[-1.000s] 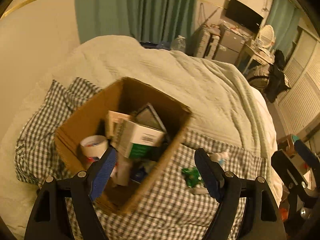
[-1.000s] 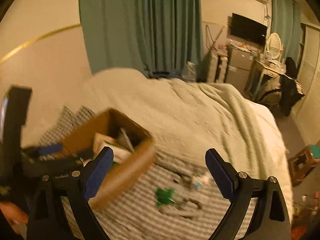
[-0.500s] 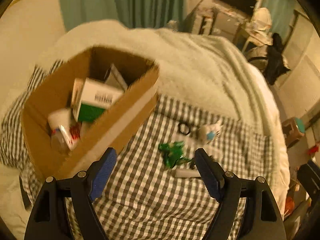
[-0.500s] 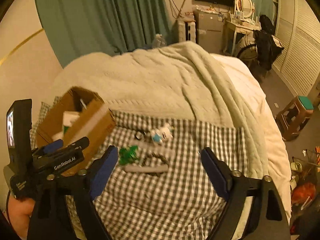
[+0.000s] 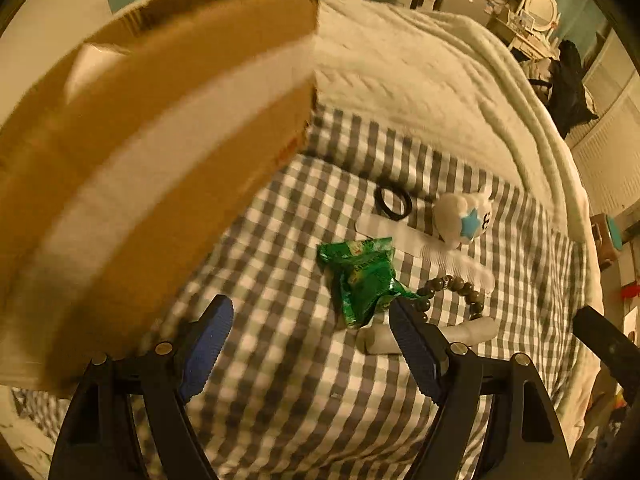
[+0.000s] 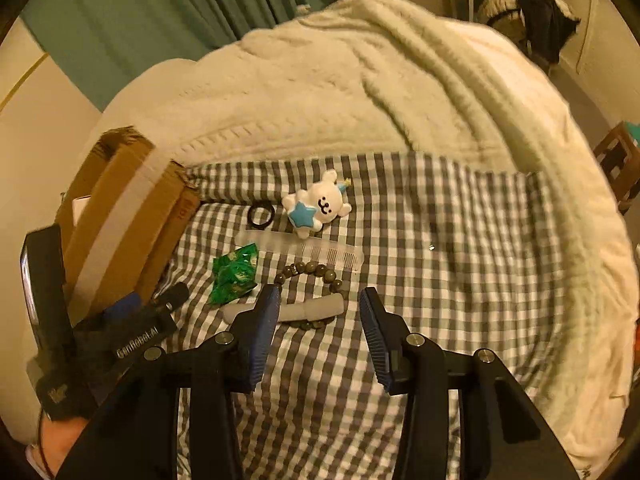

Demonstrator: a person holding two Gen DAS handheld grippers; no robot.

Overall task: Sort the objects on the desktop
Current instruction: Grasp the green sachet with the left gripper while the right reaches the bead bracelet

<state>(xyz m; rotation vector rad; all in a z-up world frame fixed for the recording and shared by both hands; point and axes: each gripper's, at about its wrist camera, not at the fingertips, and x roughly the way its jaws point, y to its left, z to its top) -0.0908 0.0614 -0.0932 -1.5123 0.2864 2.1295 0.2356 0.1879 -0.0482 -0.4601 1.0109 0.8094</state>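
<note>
On the checked cloth lie a green snack packet, a bead bracelet, a grey-white tube, a clear comb, a black hair ring and a white bear toy with a blue star. My right gripper is open, low over the tube and bracelet. My left gripper is open and empty, just left of the packet, beside the cardboard box. The box also shows in the right wrist view.
A cream blanket covers the bed behind the cloth. Green curtains and furniture stand beyond. The bed edge drops off at the right, with a stool on the floor.
Both grippers have dropped and moved forward toward the loose objects. The left one passed from above the box to its right side; the box's inside is now out of sight.
</note>
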